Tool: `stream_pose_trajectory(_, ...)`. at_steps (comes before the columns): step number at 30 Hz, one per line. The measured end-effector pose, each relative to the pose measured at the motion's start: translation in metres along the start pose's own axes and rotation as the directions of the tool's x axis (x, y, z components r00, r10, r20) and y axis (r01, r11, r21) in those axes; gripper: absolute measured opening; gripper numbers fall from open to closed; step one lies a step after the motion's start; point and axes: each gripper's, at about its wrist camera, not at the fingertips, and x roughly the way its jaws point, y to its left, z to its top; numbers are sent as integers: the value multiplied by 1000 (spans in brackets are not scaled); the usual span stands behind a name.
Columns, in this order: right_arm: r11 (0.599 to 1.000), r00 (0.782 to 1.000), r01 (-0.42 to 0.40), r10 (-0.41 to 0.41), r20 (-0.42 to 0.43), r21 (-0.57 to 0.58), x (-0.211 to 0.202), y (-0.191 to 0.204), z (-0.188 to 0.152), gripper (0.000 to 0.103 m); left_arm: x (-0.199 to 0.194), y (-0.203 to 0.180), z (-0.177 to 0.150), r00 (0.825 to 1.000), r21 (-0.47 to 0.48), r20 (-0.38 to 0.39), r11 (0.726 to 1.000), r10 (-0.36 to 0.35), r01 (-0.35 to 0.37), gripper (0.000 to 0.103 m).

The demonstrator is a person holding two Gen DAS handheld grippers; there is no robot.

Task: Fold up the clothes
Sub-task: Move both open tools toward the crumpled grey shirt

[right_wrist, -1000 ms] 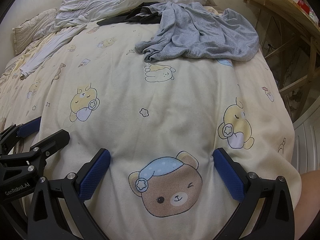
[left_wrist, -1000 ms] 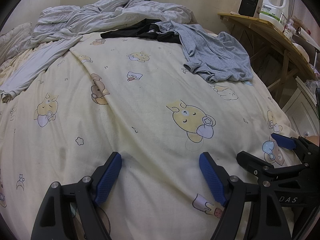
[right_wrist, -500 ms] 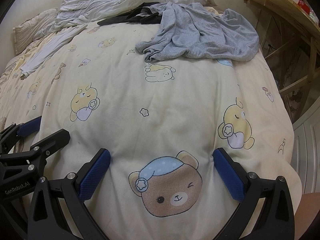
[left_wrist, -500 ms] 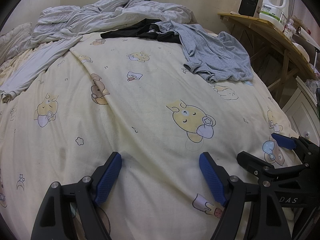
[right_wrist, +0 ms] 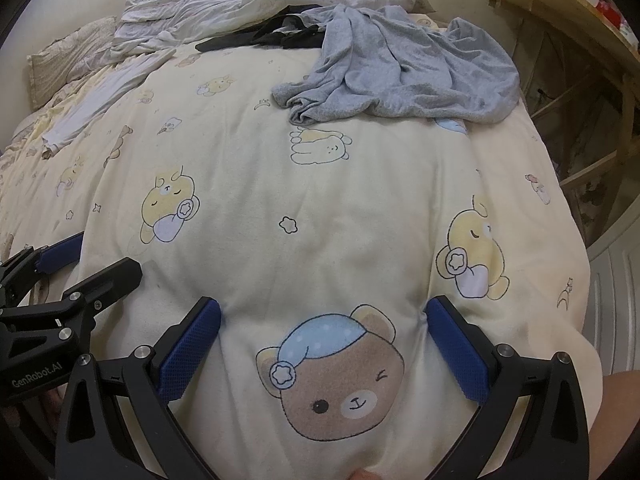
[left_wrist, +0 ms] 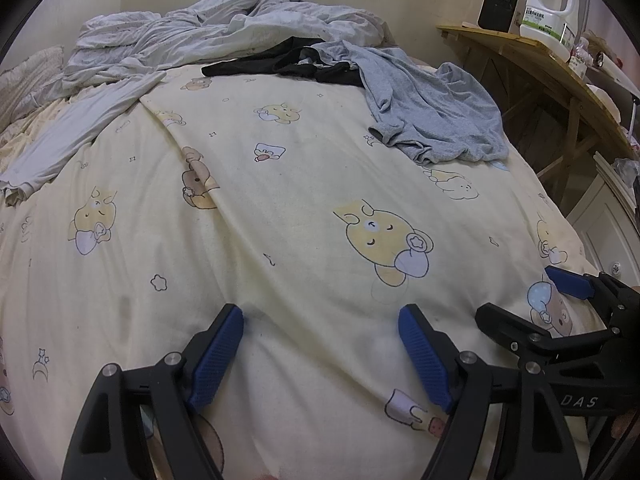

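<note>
Nothing folded yet, both claws empty

Left claw (left_wrist: 320, 348) and right claw (right_wrist: 322, 340) gape apart over the cream cartoon-bear duvet (right_wrist: 320, 208); crumpled grey cotton top (right_wrist: 404, 76) lies well ahead, pale garments behind probably unfolded too.

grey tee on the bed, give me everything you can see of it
The grey t-shirt is heathered mid-grey, soft knit by the look, crumpled and unfolded near the bed's far right edge. It lies in loose folds on the cream cartoon-bear duvet, with a bunched, rolled edge facing the cameras. Its far side overlaps a black garment. Neither gripper touches it; both sit well short of it.
</note>
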Motion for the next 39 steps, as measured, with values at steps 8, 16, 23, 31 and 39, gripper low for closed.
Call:
stream_pose_trajectory(8,1000,1000,-5,5,-4,-3,0,-1,0,103,-1,-2,0,1000,13,-5,1000,11,-11,81)
stream_pose_trajectory(16,1000,1000,-20,20,-4,-11,-3,-2,-1,103,-2,-3,0,1000,11,1,1000,8,-8,81)
stream_pose_trajectory(23,998,999,-32,31,-19,-50,-15,-5,12,103,-2,-3,0,1000,12,0,1000,11,-11,81)
stream_pose_trajectory(31,996,983,-30,43,176,-79,-50,-37,88,103,0,-8,1,1000,29,-8,999,30,-29,82)
stream_pose_trajectory(39,999,983,9,-15,183,36,-7,-97,181,103,2,-11,2,999,42,-16,998,42,-42,83)
